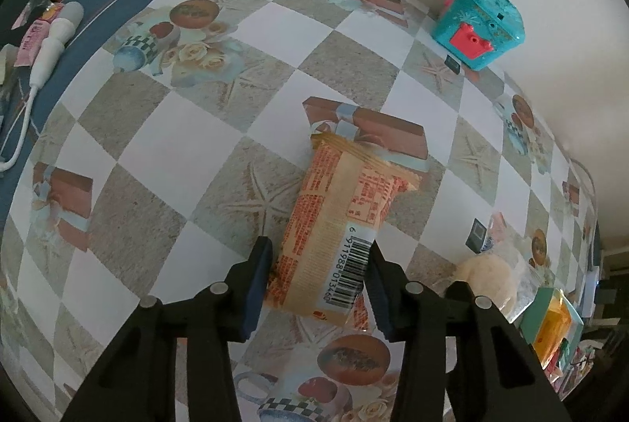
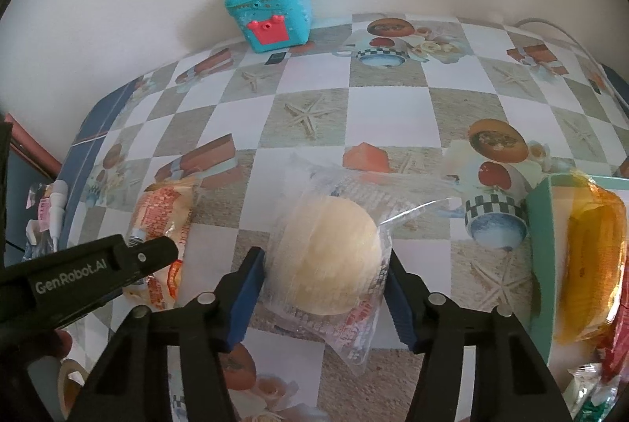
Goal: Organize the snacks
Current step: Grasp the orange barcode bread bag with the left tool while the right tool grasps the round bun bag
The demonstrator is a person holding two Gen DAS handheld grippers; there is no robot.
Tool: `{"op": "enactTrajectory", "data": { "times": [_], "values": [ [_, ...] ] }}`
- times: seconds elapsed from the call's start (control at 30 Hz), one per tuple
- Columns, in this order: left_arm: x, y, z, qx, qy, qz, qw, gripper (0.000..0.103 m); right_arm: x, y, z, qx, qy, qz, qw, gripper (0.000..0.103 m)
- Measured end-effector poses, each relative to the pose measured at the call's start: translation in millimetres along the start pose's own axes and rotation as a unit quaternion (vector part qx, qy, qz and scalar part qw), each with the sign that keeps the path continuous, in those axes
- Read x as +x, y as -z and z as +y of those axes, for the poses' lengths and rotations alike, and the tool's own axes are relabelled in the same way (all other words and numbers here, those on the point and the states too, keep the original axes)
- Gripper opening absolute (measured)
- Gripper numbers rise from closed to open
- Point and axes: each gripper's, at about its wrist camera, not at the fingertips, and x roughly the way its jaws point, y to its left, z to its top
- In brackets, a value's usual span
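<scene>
The table, under a checkered printed cloth, abuts a white wall at its far edge; the central squares lie open. A teal toy chest with a red clasp stands against the wall, well apart from both grippers. A white corded device lies on the blue cloth border at the left edge. A green-rimmed box holding yellow packets sits close to the right of the work area.

The left gripper pinches an orange-printed snack packet lying flat on the cloth; both pads meet its sides. The right gripper clamps a clear-wrapped round bun, just beside that packet.

Legible: barcode digits "6 911988 0134" on the packet; "GenRobot.AI" on the left gripper's body.
</scene>
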Motion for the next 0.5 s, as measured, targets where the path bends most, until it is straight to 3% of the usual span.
{"op": "enactTrajectory", "data": {
  "times": [0.5],
  "values": [
    [-32.7,9.7,0.0,-0.017,-0.005,-0.003,0.9998,0.044,-25.1,4.3,-15.2,0.029,-0.006,0.019,0.999,0.053]
  ]
}}
